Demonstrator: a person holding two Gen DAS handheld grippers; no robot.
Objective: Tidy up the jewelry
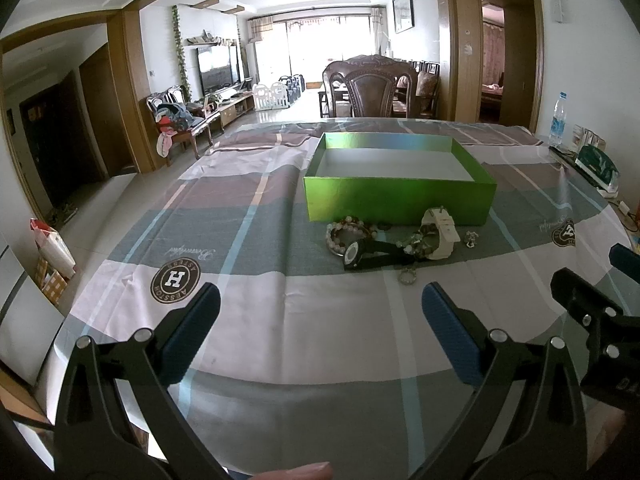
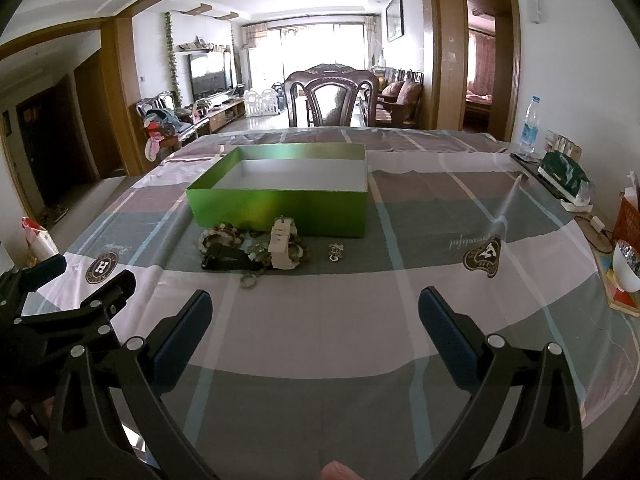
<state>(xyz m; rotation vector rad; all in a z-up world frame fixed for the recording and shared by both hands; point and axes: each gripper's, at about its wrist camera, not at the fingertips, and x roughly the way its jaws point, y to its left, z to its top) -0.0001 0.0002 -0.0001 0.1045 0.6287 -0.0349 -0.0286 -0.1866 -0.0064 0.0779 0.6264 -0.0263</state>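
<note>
**On the table: both tongs spread, jewelry lying before the box**

On the checked cloth (image 1: 280,208) a green box (image 1: 398,200) is sitting open, its white inside showing nothing. Just in front of its near wall the jewelry is lying in a small heap: a bead bracelet (image 1: 340,232) at the left, a black watch (image 1: 362,254) across the middle, a cream watch (image 1: 440,232) standing tilted at the right. A small charm (image 1: 471,239) is lying apart to the right of the heap, and a little ring of beads (image 1: 407,278) is lying just on the near side.

Well short of the heap, the left gripper (image 1: 320,320) is hovering over the cloth with its blue-padded fingers (image 1: 188,336) spread wide and gripping nothing. The right gripper (image 2: 316,320) is hovering beside it, likewise spread wide and bare; its tip is showing at the right edge of the left view.

Beyond the table a dark chair (image 2: 334,98) is standing at the far side. At the right edge a water bottle (image 2: 530,124) is standing upright, with a white bowl (image 2: 626,268) nearer.
</note>
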